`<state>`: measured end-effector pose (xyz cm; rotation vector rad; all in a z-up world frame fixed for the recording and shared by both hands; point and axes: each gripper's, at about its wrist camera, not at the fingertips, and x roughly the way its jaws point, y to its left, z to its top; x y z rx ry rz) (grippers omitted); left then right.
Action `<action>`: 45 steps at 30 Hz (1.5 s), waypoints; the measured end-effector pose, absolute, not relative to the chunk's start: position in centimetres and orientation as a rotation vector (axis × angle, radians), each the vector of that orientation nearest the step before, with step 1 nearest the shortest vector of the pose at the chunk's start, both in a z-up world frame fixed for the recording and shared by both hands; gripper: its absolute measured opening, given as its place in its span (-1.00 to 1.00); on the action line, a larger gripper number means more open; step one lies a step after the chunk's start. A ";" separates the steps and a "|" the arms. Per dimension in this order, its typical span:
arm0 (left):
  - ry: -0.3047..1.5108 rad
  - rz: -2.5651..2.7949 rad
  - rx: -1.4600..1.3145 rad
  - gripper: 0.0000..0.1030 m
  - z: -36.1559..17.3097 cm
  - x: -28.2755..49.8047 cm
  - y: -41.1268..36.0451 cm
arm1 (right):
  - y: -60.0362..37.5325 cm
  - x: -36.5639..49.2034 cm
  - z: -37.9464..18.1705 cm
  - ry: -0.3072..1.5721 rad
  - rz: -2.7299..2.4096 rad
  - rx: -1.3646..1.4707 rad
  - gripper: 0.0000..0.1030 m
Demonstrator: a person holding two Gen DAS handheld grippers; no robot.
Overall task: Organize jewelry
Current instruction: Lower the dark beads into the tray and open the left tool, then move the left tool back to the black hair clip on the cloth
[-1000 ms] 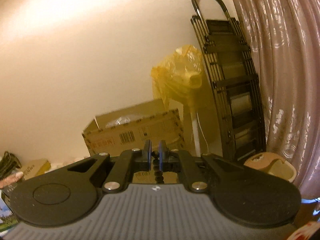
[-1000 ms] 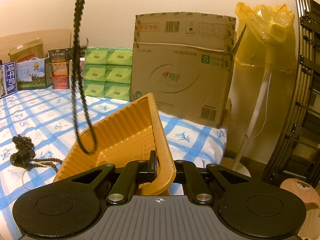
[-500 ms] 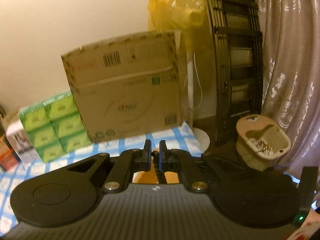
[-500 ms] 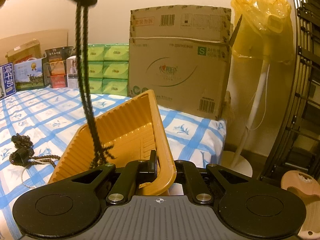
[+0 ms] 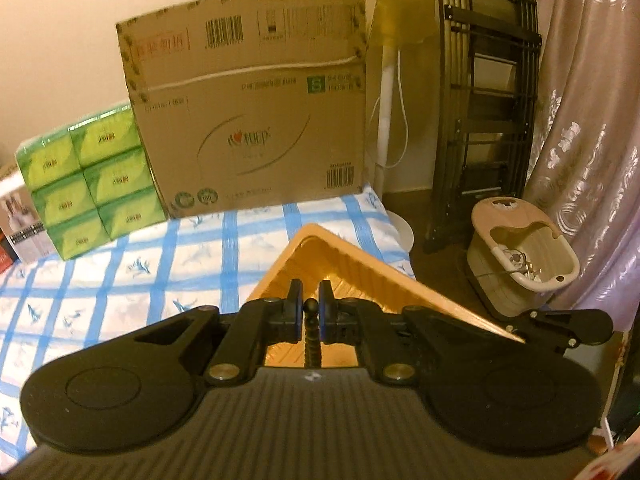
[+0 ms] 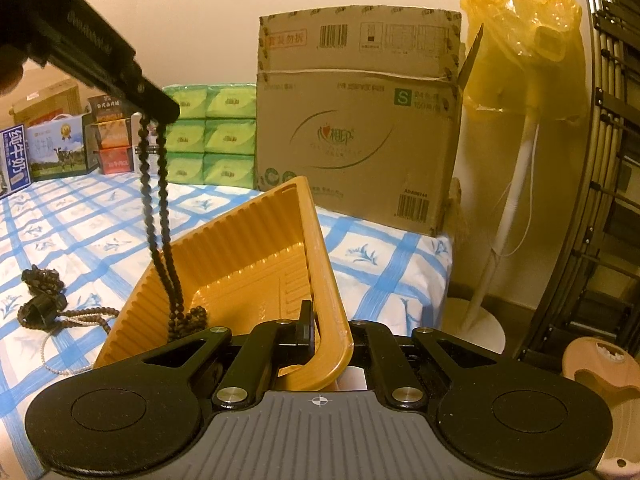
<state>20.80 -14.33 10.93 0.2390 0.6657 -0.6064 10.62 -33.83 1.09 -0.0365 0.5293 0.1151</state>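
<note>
Lowered since before, dark bead strand (image 6: 158,216) hangs from pinching left jaws, pooling in orange tray (image 6: 240,256) clamped by right jaws.

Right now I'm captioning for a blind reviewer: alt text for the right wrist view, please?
The left gripper dangles a dark bead necklace into a tilted orange tray, whose rim the right gripper clamps; more beads lie on the blue-checked cloth.

- The left wrist camera is high above the orange tray (image 5: 352,264) and looks down and forward at the cardboard box (image 5: 248,108).
- The right wrist camera is low and close at the tray's rim, facing the same box.
- Both views share tray, box and checked cloth (image 6: 100,216).
</note>
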 end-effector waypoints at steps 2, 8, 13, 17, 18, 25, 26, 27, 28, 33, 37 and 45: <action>0.679 -0.606 0.237 -0.88 10.5 21.0 -14.3 | -33.9 10.6 1.0 0.532 0.115 -0.035 -0.89; 0.706 -0.602 0.229 -0.87 9.4 21.1 -14.3 | -33.8 10.7 1.1 0.532 0.114 -0.037 -0.89; 0.708 -0.595 0.219 -0.84 9.3 21.0 -14.1 | -33.7 10.6 1.1 0.534 0.115 -0.039 -0.89; 0.702 -0.586 0.199 -0.64 9.5 20.8 -13.7 | -33.7 10.6 1.1 0.535 0.116 -0.041 -0.89; 0.697 -0.582 0.192 -0.63 9.6 20.7 -13.4 | -33.7 10.6 1.1 0.535 0.116 -0.041 -0.89; 0.681 -0.504 0.146 -0.51 10.2 19.6 -10.1 | -33.6 10.6 1.1 0.538 0.119 -0.041 -0.89; 0.679 -0.486 0.138 -0.50 10.2 19.4 -9.3 | -33.6 10.6 1.1 0.537 0.119 -0.041 -0.89; 0.679 -0.463 0.129 -0.45 10.2 19.1 -8.2 | -33.6 10.6 1.2 0.537 0.119 -0.040 -0.89; 0.681 -0.440 0.120 -0.42 10.2 19.0 -7.3 | -33.6 10.5 1.1 0.537 0.118 -0.040 -0.89; 0.698 -0.296 0.103 -0.34 9.4 18.0 -2.5 | -33.6 10.5 1.0 0.538 0.115 -0.040 -0.89; 0.728 -0.205 0.071 -0.28 7.8 16.9 0.8 | -33.6 10.5 1.0 0.538 0.115 -0.038 -0.89; 0.771 -0.098 0.066 -0.06 3.2 13.9 3.7 | -33.8 10.6 0.9 0.543 0.114 -0.041 -0.89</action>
